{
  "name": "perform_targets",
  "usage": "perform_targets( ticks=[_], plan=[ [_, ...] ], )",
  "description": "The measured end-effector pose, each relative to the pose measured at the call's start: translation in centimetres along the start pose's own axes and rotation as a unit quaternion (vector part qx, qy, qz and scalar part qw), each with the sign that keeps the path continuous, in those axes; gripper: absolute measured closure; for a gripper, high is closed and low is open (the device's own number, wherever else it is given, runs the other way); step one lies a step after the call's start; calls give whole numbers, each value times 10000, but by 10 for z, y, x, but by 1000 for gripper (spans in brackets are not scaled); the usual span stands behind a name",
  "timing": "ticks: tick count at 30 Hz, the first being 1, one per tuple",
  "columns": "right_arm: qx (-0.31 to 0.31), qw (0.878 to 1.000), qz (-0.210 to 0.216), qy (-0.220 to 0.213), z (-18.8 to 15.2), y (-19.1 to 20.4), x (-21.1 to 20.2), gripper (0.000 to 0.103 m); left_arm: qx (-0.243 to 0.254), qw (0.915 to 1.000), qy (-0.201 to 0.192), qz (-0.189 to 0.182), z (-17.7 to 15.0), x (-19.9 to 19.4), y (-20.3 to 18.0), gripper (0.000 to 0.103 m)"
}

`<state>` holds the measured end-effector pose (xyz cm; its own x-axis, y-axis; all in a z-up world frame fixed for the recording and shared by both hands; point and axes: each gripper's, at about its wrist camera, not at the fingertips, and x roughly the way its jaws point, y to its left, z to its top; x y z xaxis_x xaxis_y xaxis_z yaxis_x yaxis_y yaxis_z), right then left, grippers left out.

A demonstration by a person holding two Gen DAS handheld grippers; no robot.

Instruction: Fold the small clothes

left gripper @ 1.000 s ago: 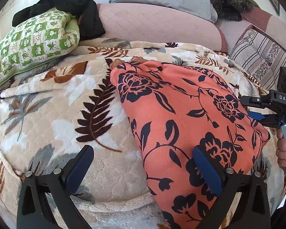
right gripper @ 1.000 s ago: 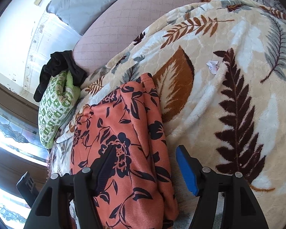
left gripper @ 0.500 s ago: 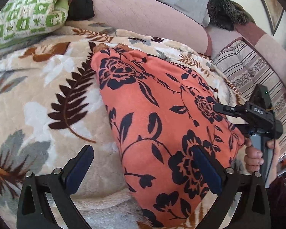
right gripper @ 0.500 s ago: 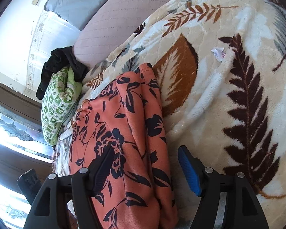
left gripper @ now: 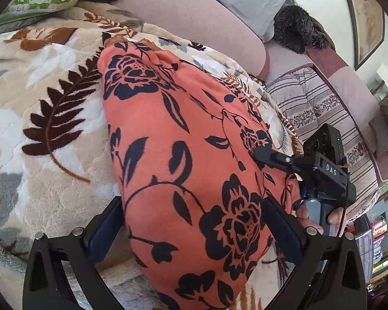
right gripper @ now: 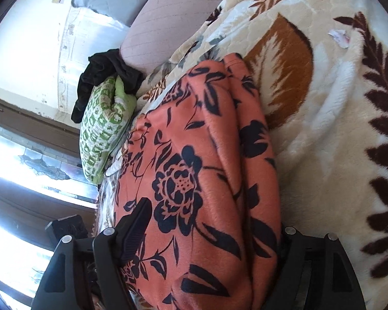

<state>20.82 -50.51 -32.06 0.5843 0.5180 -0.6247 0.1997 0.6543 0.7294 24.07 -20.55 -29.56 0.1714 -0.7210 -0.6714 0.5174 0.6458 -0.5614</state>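
An orange garment with a black flower print (left gripper: 183, 155) lies folded lengthwise on a leaf-patterned blanket (left gripper: 51, 118). It also shows in the right wrist view (right gripper: 199, 180). My left gripper (left gripper: 194, 230) is open, its jaws either side of the garment's near end. My right gripper (right gripper: 212, 230) is open and straddles the garment's other end; its right finger is mostly hidden by the cloth. The right gripper also shows in the left wrist view (left gripper: 269, 155), at the garment's right edge.
A green patterned pillow (right gripper: 101, 131) with a black cloth (right gripper: 103, 75) on it lies at the blanket's far side. A pink bolster (left gripper: 194, 13) and a striped cushion (left gripper: 323, 108) border the blanket. A paper scrap (right gripper: 340, 36) lies on the blanket.
Both grippers have moved in over the garment's ends, so the cloth now lies between the jaws of each. Both stay open.
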Motion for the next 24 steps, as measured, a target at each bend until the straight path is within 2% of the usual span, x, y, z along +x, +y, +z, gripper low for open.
perform_targets(
  ticks=[3, 4, 5, 6, 7, 9, 12, 15, 19, 24],
  plan=[
    [-90, 10000, 12, -36, -4, 7, 1, 26, 135, 9998, -47, 129, -1, 2, -4, 3],
    [-87, 9999, 44, -61, -5, 7, 1, 31, 150, 9997, -75, 157, -1, 2, -4, 5],
    [-122, 9999, -11, -87, -6, 8, 1, 36, 143, 9997, -106, 189, 0, 2, -4, 11],
    [-181, 9997, -98, -101, -8, 10, 2, 49, 131, 9996, -139, 224, 1, 1, -3, 19],
    [-236, 9995, -156, -143, -9, 13, 2, 53, 120, 9994, -167, 272, 2, 0, -2, 23],
    [-366, 9986, -284, -253, -11, 21, 1, 58, 119, 9992, -220, 318, 4, -3, 1, 38],
    [-601, 9963, -432, -427, -14, 35, -3, 63, 197, 9987, -309, 365, 3, -8, 2, 49],
    [-843, 9929, -588, -591, -16, 50, -8, 64, 431, 9970, -385, 516, 2, -12, -6, 54],
    [-1083, 9888, -689, -761, -20, 69, -15, 66, 523, 9957, -546, 533, 4, -26, -10, 56],
    [-1223, 9861, -594, -951, -26, 86, -24, 66, 568, 9937, -807, 537, 7, -51, -11, 56]
  ],
)
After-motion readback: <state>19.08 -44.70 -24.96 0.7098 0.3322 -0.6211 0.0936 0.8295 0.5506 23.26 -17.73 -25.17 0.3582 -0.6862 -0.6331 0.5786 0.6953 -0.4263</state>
